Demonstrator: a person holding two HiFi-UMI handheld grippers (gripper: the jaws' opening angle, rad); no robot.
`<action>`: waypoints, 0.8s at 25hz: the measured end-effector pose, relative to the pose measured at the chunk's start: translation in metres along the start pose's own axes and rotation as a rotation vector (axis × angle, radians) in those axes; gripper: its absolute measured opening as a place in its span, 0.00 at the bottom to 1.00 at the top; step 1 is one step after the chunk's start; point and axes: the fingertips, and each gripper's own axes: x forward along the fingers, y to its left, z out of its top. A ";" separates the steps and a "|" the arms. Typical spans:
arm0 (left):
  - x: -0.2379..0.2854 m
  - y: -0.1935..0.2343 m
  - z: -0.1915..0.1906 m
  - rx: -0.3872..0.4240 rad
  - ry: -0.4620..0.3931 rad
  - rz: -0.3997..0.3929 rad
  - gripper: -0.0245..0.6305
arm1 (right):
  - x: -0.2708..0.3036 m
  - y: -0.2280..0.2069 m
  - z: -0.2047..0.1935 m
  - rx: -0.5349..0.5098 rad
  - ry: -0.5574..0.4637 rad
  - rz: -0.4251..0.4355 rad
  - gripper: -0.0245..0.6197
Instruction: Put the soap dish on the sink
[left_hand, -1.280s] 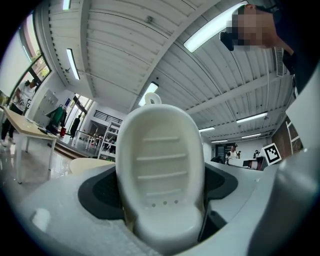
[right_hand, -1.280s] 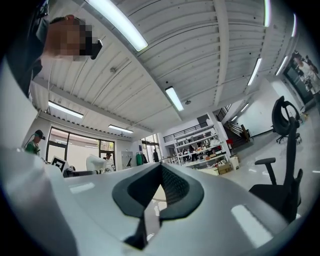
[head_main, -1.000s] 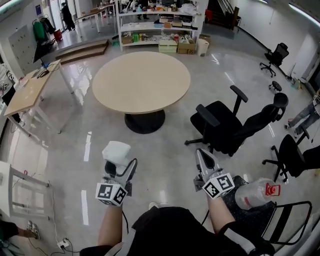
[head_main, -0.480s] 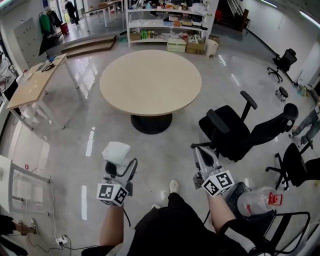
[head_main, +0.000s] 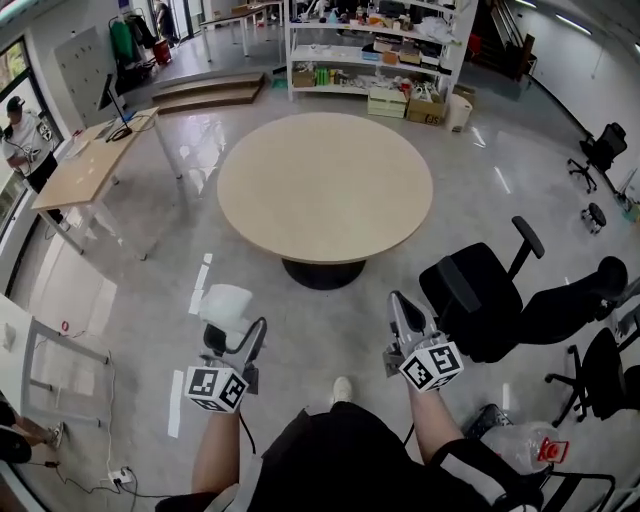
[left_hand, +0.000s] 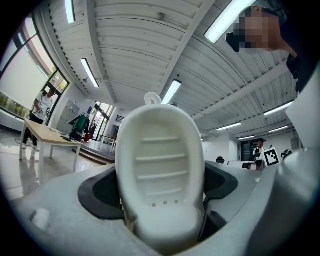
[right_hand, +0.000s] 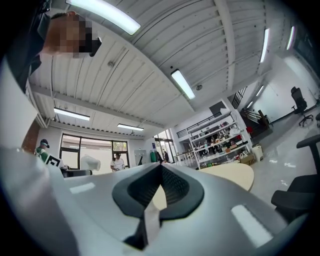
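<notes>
1. White plastic up front: the soap dish is pinched in the left gripper, held out over the glossy grey floor and well short of the round table.
2. From the left gripper view, the soap dish stands upright and fills the frame. Its ribbed hollow faces the camera, and its lower end is wedged between the two dark jaw pads.
3. Over to the right gripper — its jaws are pressed together with nothing between them, and the right gripper view shows the dark pads meeting in a thin seam.
4. Both grippers are held side by side in front of the person, apart from each other, each with its marker cube facing up.
5. A black office chair sits just right of the right gripper, beside the table.
6. Beyond the table stands white shelving loaded with boxes, and a wooden desk is off to the left.
7. Low right there is what looks like a clear bottle with a red tag — too distorted to be sure.
</notes>
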 end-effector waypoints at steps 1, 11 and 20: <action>0.012 -0.001 0.002 0.003 -0.004 0.002 0.74 | 0.008 -0.011 0.003 0.003 -0.001 0.001 0.05; 0.123 -0.019 0.001 0.035 -0.007 -0.003 0.74 | 0.070 -0.102 0.022 0.015 -0.034 0.012 0.05; 0.175 -0.045 -0.034 0.013 0.035 -0.040 0.74 | 0.073 -0.152 0.013 0.019 0.015 -0.015 0.05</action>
